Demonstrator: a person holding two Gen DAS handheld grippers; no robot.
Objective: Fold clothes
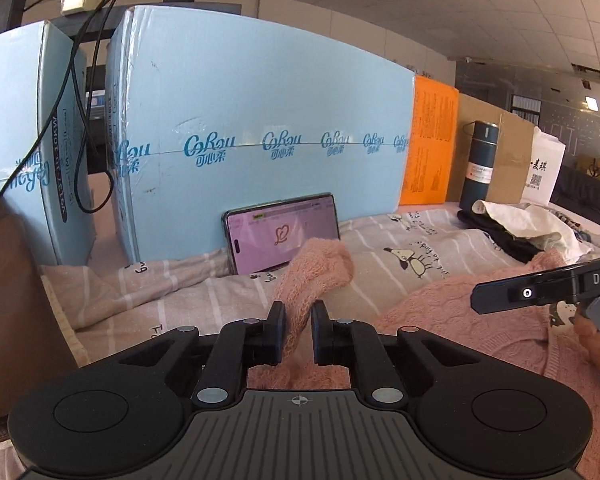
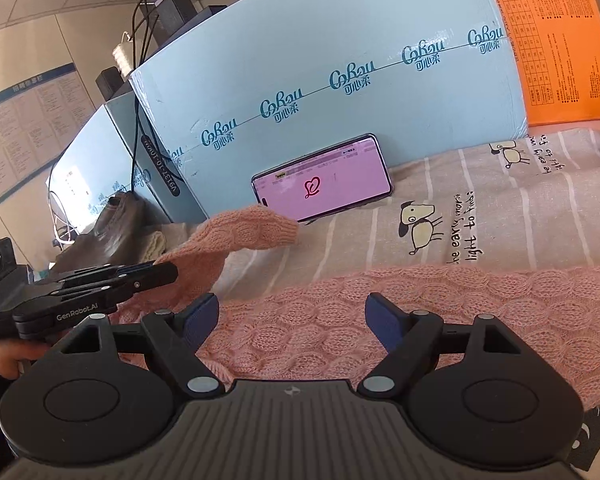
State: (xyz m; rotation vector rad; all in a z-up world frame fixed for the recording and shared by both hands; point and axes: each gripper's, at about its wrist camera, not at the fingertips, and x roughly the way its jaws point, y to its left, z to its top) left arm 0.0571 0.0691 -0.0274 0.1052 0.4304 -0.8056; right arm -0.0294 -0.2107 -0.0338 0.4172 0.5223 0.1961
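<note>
A pink cable-knit sweater [image 2: 440, 312] lies on a striped bedsheet with dog prints [image 2: 500, 200]. My left gripper [image 1: 298, 312] is shut on the sweater's sleeve [image 1: 316, 276] and holds it raised above the sheet; the cuff droops forward. The left gripper also shows in the right wrist view [image 2: 168, 270], at the left, with the sleeve [image 2: 244, 232] running out from it. My right gripper [image 2: 292, 308] is open and empty, hovering just over the sweater's body. It shows in the left wrist view [image 1: 480, 298] at the right edge.
A phone [image 1: 282, 232] with a pink screen leans on big light-blue cartons [image 1: 260, 120] behind the sheet. An orange box [image 1: 432, 140], a dark flask [image 1: 478, 164], a white bag [image 1: 544, 164] and dark clothes [image 1: 496, 232] stand at the back right. Brown fabric [image 1: 4, 280] lies left.
</note>
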